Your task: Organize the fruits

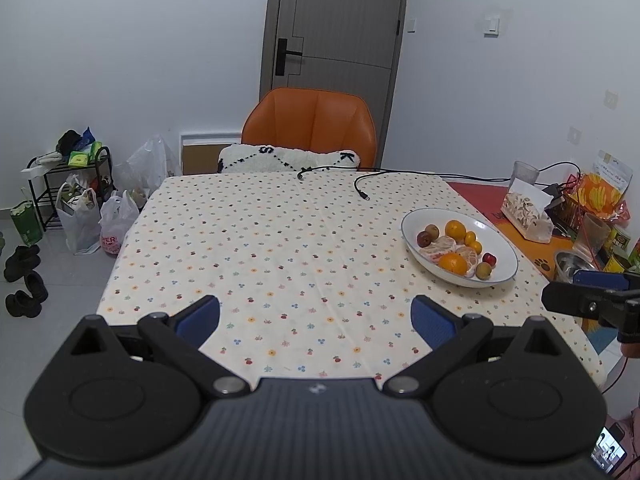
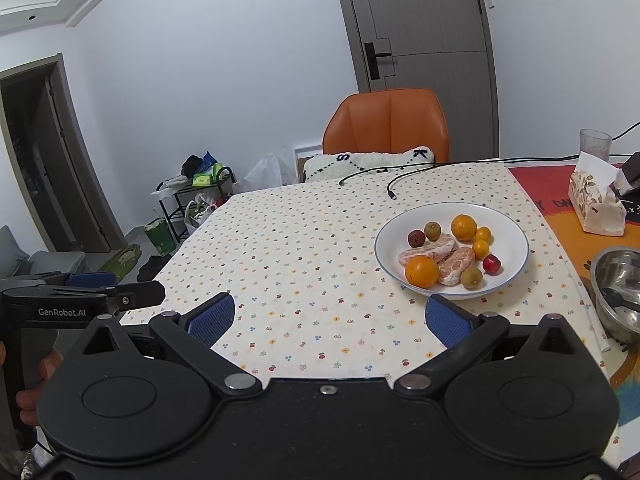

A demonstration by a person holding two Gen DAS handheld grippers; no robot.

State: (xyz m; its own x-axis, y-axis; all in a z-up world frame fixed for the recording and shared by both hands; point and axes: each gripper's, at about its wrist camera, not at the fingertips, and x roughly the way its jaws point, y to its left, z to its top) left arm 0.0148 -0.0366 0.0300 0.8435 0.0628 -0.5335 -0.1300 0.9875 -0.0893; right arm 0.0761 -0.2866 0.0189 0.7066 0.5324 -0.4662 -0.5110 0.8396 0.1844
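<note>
Fruits [image 2: 448, 252] heaped in the plate [image 2: 516, 236] on the desk [image 2: 300, 248], ahead of my right tool [image 2: 330, 314]; both tools gape empty. Peeled segments look soft; I would pinch the firm oranges across their middles.

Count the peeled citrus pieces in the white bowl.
2. One peeled piece lies mid-bowl; the other peeled piece lies just right of it, touching. Smaller bits could be hidden beneath.
</note>
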